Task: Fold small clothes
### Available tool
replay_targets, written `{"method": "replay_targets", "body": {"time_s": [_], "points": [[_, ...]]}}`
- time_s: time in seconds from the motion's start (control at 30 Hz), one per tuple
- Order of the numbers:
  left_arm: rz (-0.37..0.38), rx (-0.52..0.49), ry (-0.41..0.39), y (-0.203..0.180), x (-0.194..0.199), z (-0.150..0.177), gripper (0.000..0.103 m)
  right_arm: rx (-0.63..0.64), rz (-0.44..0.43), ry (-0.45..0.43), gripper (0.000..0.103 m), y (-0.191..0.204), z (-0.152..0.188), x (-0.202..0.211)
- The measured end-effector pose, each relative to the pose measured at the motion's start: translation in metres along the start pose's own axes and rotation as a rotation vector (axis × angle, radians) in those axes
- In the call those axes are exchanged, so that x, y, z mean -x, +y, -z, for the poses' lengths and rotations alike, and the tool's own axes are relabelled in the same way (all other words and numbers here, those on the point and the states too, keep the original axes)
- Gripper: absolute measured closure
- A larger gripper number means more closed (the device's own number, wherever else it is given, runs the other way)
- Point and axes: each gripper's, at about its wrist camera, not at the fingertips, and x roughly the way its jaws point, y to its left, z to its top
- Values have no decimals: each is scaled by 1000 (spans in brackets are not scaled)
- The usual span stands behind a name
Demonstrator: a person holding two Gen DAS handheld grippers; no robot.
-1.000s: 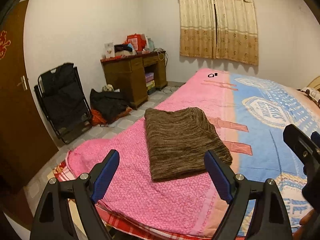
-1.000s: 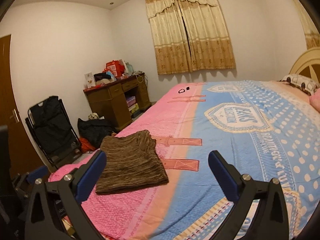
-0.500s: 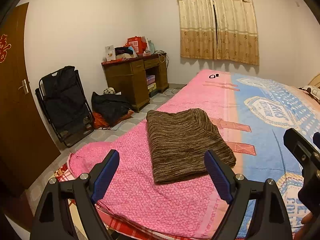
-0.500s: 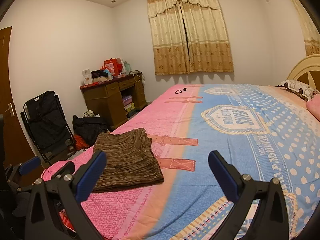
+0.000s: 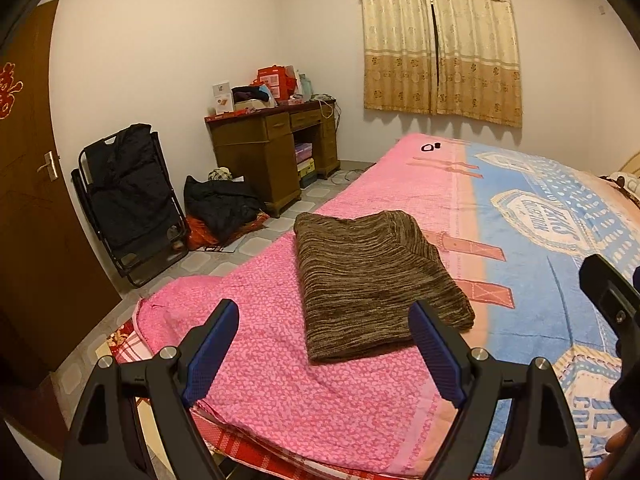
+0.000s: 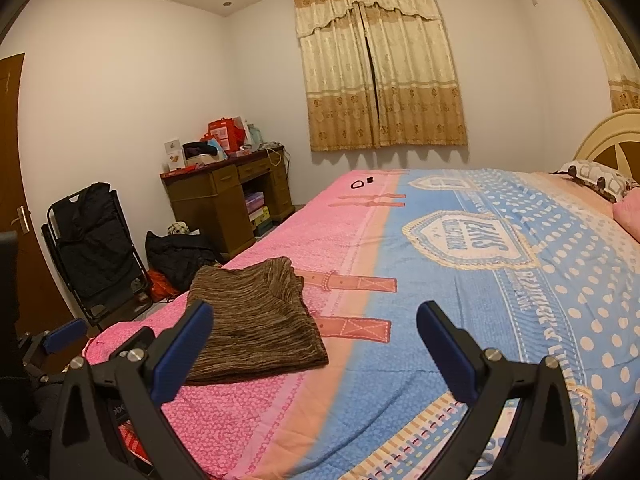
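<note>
Brown knitwear, a folded striped sweater (image 5: 376, 280), lies flat on the pink side of the bedspread (image 5: 280, 392) in the left wrist view, near the foot corner of the bed. It forms a rough rectangle whose long axis runs away from the camera toward the curtained window (image 5: 440, 40), with a slight lean to the right at the near end. The near short edge faces the left gripper (image 5: 324, 348), whose blue-padded jaws stand wide apart above the bedspread with nothing between them and no contact with the sweater. At the right edge, part of the right gripper's black frame (image 5: 608, 296) shows over the blue half of the bedspread.

From the right wrist view, the sweater (image 6: 256, 320) sits at the left, beside two printed belt straps on the pink-to-blue border, its long axis running from the near edge of the bed toward the wooden desk (image 6: 228, 200). The right gripper (image 6: 316, 352) hangs over the blue section with its jaws spread wide and empty; its left pad overlaps the sweater's near corner in the picture, though contact cannot be told. A small black ring (image 6: 357, 184) lies far up the bed.
</note>
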Motion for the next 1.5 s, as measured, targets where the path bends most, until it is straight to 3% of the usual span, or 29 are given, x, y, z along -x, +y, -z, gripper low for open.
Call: {"method": "replay_targets", "body": {"time_s": [0.47, 0.6, 1.0, 1.5], "points": [[60, 39, 32, 7, -6, 0, 16, -10, -6, 19, 0, 0, 2, -1], [31, 4, 6, 6, -4, 0, 16, -20, -10, 27, 0, -1, 4, -3], [49, 6, 16, 7, -6, -1, 16, -23, -13, 34, 0, -3, 4, -4], [35, 20, 59, 15, -18, 2, 16, -31, -16, 47, 0, -7, 6, -7]]}}
